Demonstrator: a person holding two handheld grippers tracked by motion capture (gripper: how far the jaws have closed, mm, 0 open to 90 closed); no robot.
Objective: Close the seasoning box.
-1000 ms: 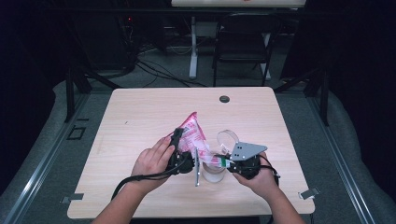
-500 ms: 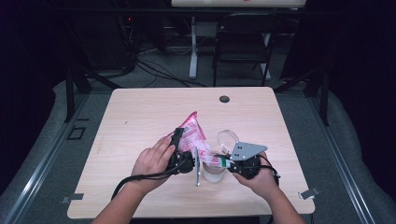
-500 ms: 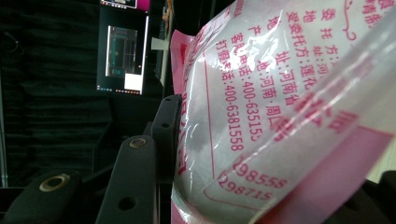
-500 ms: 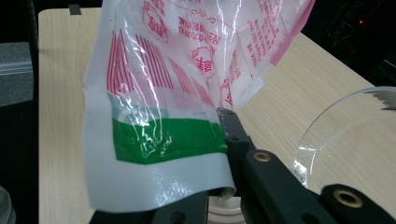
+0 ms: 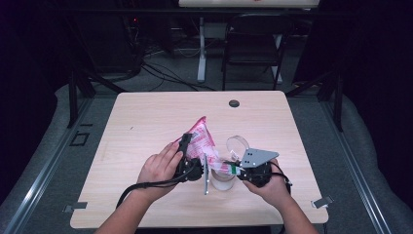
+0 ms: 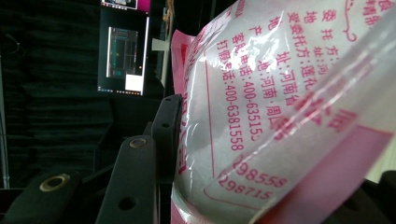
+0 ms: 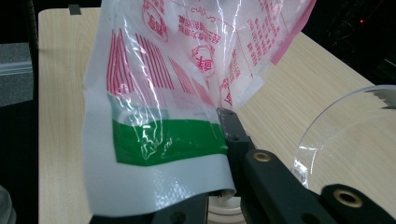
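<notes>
A pink-and-white printed plastic bag [image 5: 200,139] is held up off the light wooden table [image 5: 146,117], just left of a clear round container [image 5: 225,179] that stands on the table near its front edge; the bag tilts, its upper corner pointing away from the person and its lower end hanging over the container's mouth. The left gripper [image 5: 187,161] grasps the bag's bulging body from the left of the container; in the left gripper view one black jaw presses against the bag [image 6: 280,93], whose red print faces the camera. The right gripper [image 5: 233,169], just right of the container, is clenched on the bag's lower edge; in the right gripper view the jaws pinch the white-and-green band of the bag [image 7: 163,140], with the container's clear lid [image 7: 345,135] lying on the table to the right of the jaws. In the high view that clear lid [image 5: 237,145] lies just behind the container; a small dark round grommet [image 5: 234,103] sits well beyond the container, near the table's far edge.
</notes>
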